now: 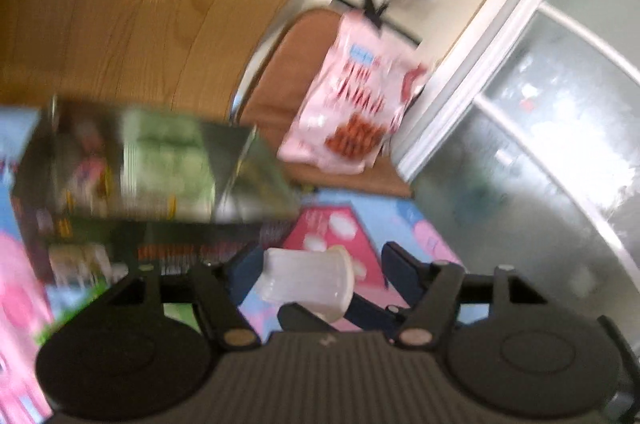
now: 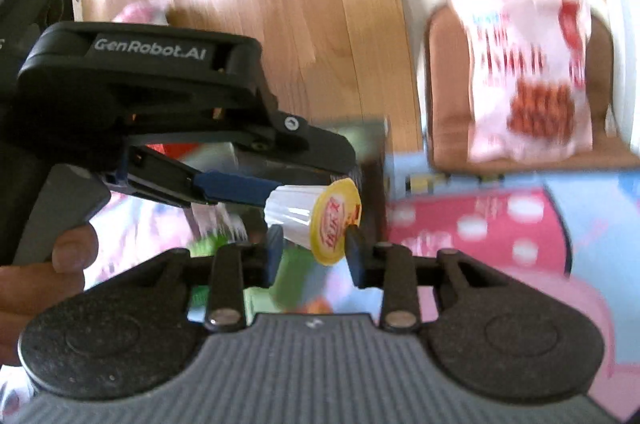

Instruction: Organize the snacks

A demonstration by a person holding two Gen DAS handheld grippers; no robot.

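A small white jelly cup with a yellow lid is held in the air. My left gripper comes in from the left in the right wrist view, and its blue-padded fingers hold the cup's base. In the left wrist view the cup sits between that gripper's fingers. My right gripper is narrowly parted just below the cup; its right fingertip touches the lid rim. A pink snack bag lies on a brown chair seat; it also shows in the left wrist view.
A dark snack box with shiny open flaps stands on a cartoon play mat. Wood floor lies beyond. A glass door with a white frame is at the right. The mat also shows in the right wrist view.
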